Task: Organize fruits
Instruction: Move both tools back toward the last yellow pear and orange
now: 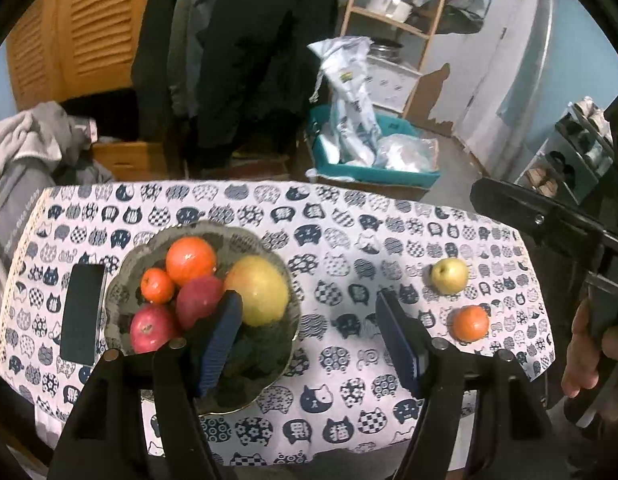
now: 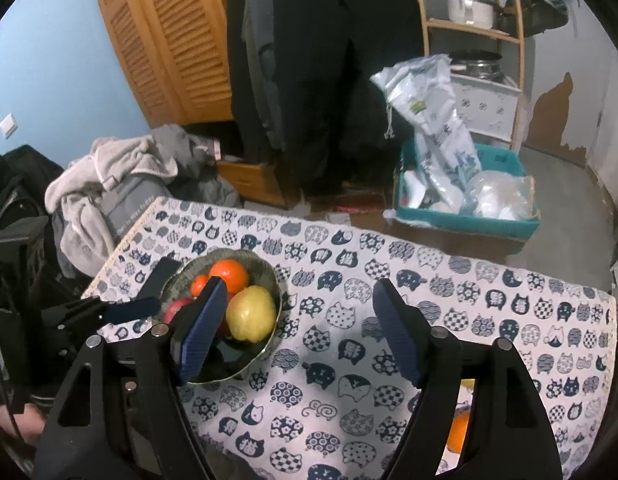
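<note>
Two fruits left outside the bowl (image 1: 127, 276): pear (image 1: 449, 276) and tangerine (image 1: 470, 323), off right, nearest right gripper (image 2: 299, 328). Both grippers wide open, empty.

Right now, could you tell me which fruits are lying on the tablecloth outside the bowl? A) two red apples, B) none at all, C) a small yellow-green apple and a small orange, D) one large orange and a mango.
C: the left wrist view shows a small yellow-green apple and a small orange on the tablecloth, well to the right of the bowl.
</note>
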The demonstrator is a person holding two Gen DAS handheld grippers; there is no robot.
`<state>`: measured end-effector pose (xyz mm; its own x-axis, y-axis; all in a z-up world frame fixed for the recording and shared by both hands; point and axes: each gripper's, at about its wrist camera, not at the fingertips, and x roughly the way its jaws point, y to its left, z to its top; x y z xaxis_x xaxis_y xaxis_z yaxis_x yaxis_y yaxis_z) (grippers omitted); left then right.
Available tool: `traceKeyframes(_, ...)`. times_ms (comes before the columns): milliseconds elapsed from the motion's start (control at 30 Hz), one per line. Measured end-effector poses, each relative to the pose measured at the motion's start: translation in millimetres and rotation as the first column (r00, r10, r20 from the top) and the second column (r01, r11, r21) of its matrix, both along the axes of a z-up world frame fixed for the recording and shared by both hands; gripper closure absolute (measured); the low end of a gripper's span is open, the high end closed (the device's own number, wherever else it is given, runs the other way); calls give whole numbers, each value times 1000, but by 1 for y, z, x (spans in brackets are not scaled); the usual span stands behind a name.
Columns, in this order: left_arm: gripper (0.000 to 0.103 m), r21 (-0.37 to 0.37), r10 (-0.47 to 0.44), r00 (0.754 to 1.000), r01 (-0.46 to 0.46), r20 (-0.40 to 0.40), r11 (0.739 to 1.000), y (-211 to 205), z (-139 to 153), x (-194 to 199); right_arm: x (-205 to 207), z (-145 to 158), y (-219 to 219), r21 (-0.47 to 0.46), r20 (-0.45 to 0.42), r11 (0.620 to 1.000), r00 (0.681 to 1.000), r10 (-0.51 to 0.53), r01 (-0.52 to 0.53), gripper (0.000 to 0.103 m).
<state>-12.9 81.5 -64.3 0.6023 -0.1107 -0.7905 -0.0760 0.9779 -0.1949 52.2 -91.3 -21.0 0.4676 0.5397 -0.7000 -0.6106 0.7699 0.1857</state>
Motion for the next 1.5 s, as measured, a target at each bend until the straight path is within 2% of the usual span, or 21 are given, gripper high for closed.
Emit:
traceKeyframes(400, 26, 9, -37, 999, 36, 26, 999, -27, 15, 1, -15, 24, -44, 32, 59, 999, 998, -39, 37, 19)
traceKeyframes(467, 23, 15, -47, 999, 47, 25, 999, -33, 16, 4, -17, 26, -52, 31, 73, 998, 996, -53, 50, 17)
traceKeyframes(633, 23, 15, -76, 997, 76, 5, 997, -48, 11, 12, -14, 28, -73, 18, 91, 995, 991, -97, 96, 17)
traceKeyframes(1000, 23, 14, -152, 988, 152, -25, 988, -84, 7, 27, -1, 11, -128, 0, 48, 978, 976, -211, 211, 17)
traceKeyframes(1500, 23, 44, -237, 968, 241, -81, 969, -127, -12, 39, 10, -24, -169, -55, -13, 962, 963, -270, 269, 17)
